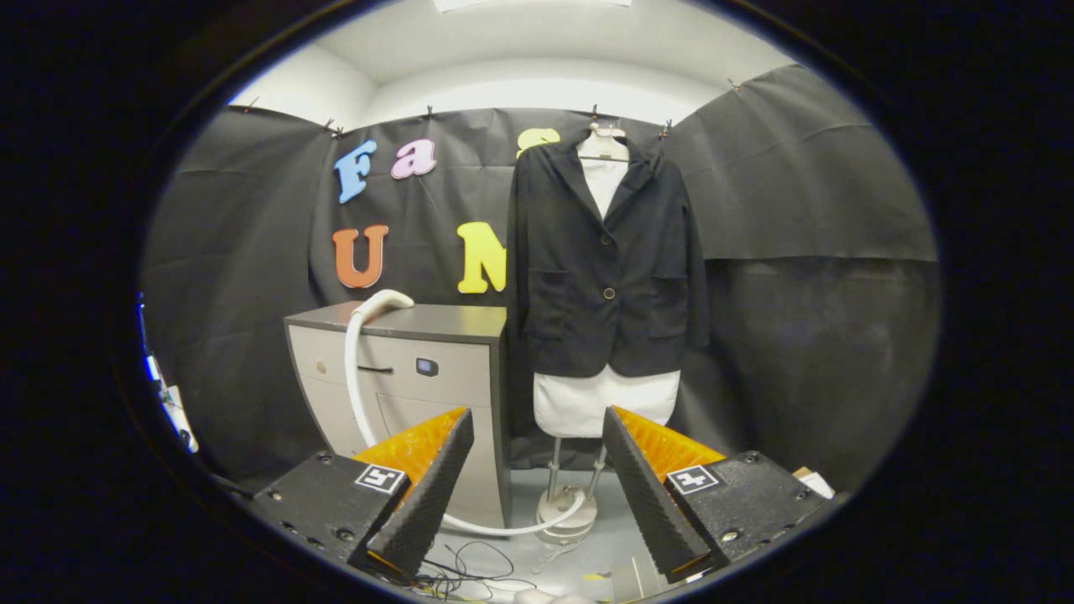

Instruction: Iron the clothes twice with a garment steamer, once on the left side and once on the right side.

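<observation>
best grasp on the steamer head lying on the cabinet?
Gripper is open, nothing between its fingers. Steamer head lies on the cabinet top near its front edge, hose dropping down the front. Probably clamp across the slim handle just above the hose bend, coming from the front and slightly above.

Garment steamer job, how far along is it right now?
Nothing looks done yet. The steamer head rests on the grey cabinet, its hose looping to the base on the floor. The gripper is open and empty, well short of both. Left: grasp the steamer head and pass it over each side of the dark jacket.
</observation>
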`<state>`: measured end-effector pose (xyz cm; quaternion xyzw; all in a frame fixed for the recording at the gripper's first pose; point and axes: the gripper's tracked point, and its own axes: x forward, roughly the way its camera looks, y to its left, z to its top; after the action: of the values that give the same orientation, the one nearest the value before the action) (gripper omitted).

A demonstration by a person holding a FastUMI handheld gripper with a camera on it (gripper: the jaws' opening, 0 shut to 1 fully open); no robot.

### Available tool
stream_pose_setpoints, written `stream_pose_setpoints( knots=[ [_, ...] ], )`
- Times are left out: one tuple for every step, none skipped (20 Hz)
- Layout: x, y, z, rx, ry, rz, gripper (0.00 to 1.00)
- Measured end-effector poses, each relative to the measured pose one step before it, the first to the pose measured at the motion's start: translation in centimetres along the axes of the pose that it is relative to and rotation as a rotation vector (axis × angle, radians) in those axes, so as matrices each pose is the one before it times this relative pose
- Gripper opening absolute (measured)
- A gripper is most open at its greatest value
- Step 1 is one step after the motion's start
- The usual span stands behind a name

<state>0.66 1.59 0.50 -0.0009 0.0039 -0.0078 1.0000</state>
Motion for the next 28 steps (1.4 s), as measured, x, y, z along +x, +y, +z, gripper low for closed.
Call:
stream_pose_setpoints(
  knots=[
    [0.161, 0.164, -0.181, 0.00110, -0.00035, -0.00226, 0.99],
    [0.102, 0.132, -0.030, 0.00179, -0.00271, -0.00069, 0.98],
    [0.047, 0.092, -0.114, 0.00024, 0.00213, -0.00355, 0.98],
    [0.038, 0.131, -0.029, -0.00043, 0.00227, -0.00085, 0.98],
    [0.164, 0.010, -0.052, 0.00110, -0.00214, -0.00400, 0.98],
    [0.008, -0.065, 0.202, 0.00206, -0.00148, -0.00332, 0.99],
    [0.133, 0.009, -0.031, 0.00471, 0.00201, -0.00318, 0.99],
    [0.127, 0.067, 0.134, 0.00690, 0.00331, -0.00168, 0.98],
    [0.238, 0.112, 0.086, 0.00779, 0.00225, -0.00425, 0.98],
    [0.185, -0.013, 0.244, 0.00731, 0.00389, -0.00454, 0.99],
    [0.232, 0.080, 0.211, 0.00497, 0.00323, -0.00578, 0.98],
    [0.313, 0.009, 0.481, 0.00431, -0.00222, -0.00379, 0.99],
    [0.367, 0.267, 0.491, 0.00433, -0.00435, -0.00167, 0.99],
    [0.508, 0.182, 0.551, 0.00389, -0.00157, -0.00421, 0.99],
    [0.596, 0.260, 0.301, 0.00497, 0.00156, -0.00004, 0.99],
    [0.571, 0.464, 0.576, 0.00656, 0.00340, 0.00743, 0.98],
    [0.654, 0.527, 0.504, 0.00762, -0.00018, 0.00958, 0.99],
    [0.715, 0.529, 0.669, 0.00400, -0.00118, 0.01101, 0.98],
    [0.943, 0.431, 0.666, 0.00176, -0.00240, 0.00815, 0.98],
    [0.941, 0.542, 0.665, -0.00176, -0.00154, 0.00847, 0.98],
    [0.978, 0.561, 0.616, -0.00197, 0.00155, 0.00919, 0.99],
    [0.911, 0.628, 0.737, -0.00058, 0.00198, 0.01083, 0.98],
    [1.117, 0.690, 0.757, 0.00245, -0.00142, 0.01300, 0.98],
    [1.197, 0.696, 0.915, 0.00573, 0.00164, 0.00603, 0.98],
    [1.208, 0.796, 0.814, 0.00796, -0.00273, 0.01651, 0.98],
    [1.101, 1.079, 0.894, 0.00451, 0.00000, 0.02179, 0.98],
    [1.209, 1.002, 0.754, 0.00023, -0.00336, 0.02132, 0.98],
    [1.159, 0.963, 0.946, -0.00750, -0.00366, 0.01990, 0.98]
  ],
)
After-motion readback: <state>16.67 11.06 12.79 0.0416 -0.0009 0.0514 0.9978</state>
